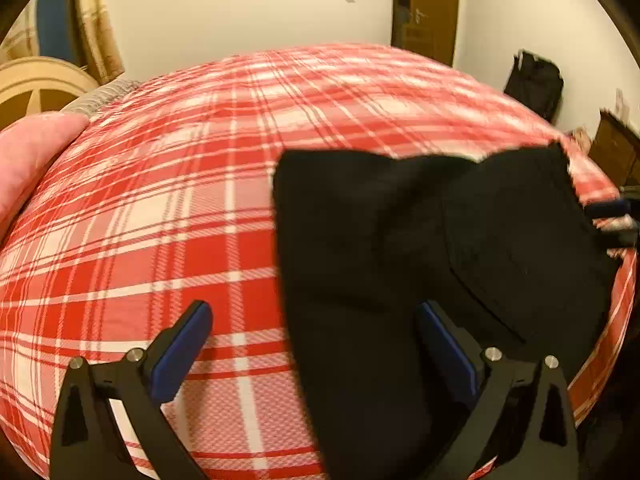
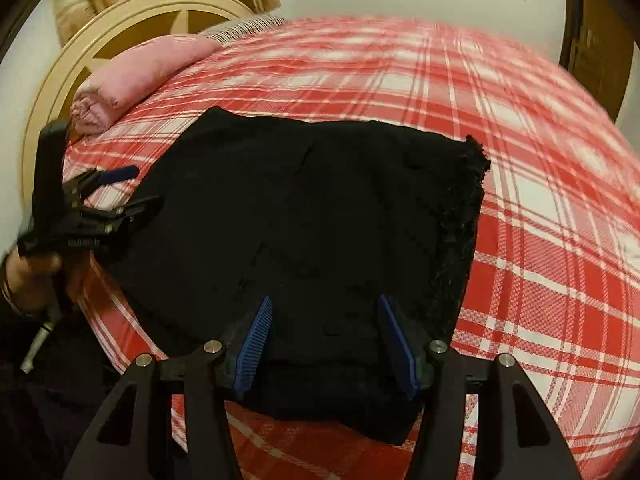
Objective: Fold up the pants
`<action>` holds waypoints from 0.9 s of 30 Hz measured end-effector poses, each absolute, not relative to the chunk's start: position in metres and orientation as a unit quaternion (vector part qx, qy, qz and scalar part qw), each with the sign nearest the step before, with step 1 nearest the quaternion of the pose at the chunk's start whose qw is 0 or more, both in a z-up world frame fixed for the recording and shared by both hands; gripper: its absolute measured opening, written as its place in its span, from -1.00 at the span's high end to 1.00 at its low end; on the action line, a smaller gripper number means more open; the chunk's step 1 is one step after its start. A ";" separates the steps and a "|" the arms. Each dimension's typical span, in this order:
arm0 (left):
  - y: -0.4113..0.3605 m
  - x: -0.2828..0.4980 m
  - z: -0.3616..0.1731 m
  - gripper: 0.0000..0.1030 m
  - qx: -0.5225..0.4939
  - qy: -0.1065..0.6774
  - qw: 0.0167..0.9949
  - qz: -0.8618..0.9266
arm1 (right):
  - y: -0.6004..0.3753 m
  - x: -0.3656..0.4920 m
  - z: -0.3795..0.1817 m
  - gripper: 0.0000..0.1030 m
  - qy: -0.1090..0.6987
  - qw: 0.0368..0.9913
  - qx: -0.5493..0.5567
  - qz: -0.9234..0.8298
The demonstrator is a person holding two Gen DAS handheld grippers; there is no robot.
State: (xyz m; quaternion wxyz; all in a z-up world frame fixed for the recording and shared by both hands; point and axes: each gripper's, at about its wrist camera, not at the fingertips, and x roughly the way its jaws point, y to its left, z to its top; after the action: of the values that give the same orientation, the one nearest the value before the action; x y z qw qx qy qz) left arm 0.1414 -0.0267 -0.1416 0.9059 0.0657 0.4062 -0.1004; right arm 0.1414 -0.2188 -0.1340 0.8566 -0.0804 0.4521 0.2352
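Warm dim indoor light; motion blur throughout; heavy fisheye edge warping.

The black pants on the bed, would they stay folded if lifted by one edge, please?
Probably not: the black pants lie limp and creased on the plaid bedspread, so they would likely droop and unfold. The frayed hem might snag.

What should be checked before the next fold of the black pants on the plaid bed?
1. Right gripper free of cloth: ok, jaws open.
2. Left gripper free: ok, jaws wide open.
3. Black pants lie flat, folded: ok.
4. Frayed edge aligned with layers beneath: cannot tell.
5. Pants wholly on plaid bed: ok.
6. Pink bundle apart from pants: ok.
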 end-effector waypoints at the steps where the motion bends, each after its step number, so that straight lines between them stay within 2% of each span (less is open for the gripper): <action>1: -0.025 0.137 -0.141 -1.00 0.066 0.404 0.907 -0.098 | -0.218 0.139 -0.133 -0.11 0.449 0.859 -0.086 0.231; 4: -0.027 0.132 -0.139 -1.00 0.066 0.405 0.907 -0.096 | -0.220 0.136 -0.128 -0.11 0.447 0.862 -0.082 0.224; 12: -0.029 0.136 -0.133 -1.00 0.080 0.399 0.909 -0.090 | -0.270 0.133 -0.104 -0.11 0.406 0.891 0.027 0.201; 21: -0.022 0.160 -0.135 -1.00 0.052 0.408 0.905 -0.109 | -0.321 0.165 -0.131 -0.11 0.438 0.861 0.192 0.172; 27: -0.016 0.179 -0.146 -1.00 0.002 0.441 0.886 -0.144 | -0.317 0.179 -0.151 -0.11 0.448 0.849 0.229 0.162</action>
State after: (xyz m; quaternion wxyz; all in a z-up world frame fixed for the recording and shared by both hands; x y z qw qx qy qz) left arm 0.1792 -0.0159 -0.1465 0.8858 0.0015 0.4413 -0.1439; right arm 0.1794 -0.3172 -0.1508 0.8487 0.2288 0.4485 0.1620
